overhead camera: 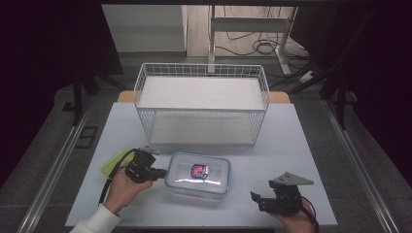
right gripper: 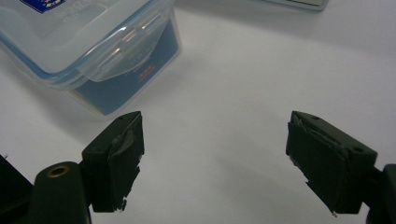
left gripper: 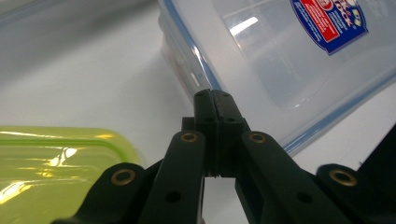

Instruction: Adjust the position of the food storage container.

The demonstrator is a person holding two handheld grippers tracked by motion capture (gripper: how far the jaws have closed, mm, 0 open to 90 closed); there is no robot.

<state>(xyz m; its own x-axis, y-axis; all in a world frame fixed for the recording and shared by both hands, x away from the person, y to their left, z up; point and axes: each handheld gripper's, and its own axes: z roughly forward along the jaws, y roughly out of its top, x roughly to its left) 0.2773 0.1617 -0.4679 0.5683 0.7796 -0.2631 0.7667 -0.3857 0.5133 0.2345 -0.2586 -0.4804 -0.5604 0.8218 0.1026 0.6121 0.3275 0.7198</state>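
Far left: a yellow-green plastic thing (overhead camera: 111,164), half hidden behind the left gripper (overhead camera: 156,173); lid or box, hard to tell. Jaws of that gripper pressed together, tips right at the left edge of the clear box (overhead camera: 198,175). Box in the middle of the table (overhead camera: 291,145), in front of the wire basket (overhead camera: 201,73). Probably light, stiff and slippery; best held by the rim or a lid flap. Inside too blurry to make out. Right gripper (overhead camera: 262,200) spread wide, apart from the box, nothing between.
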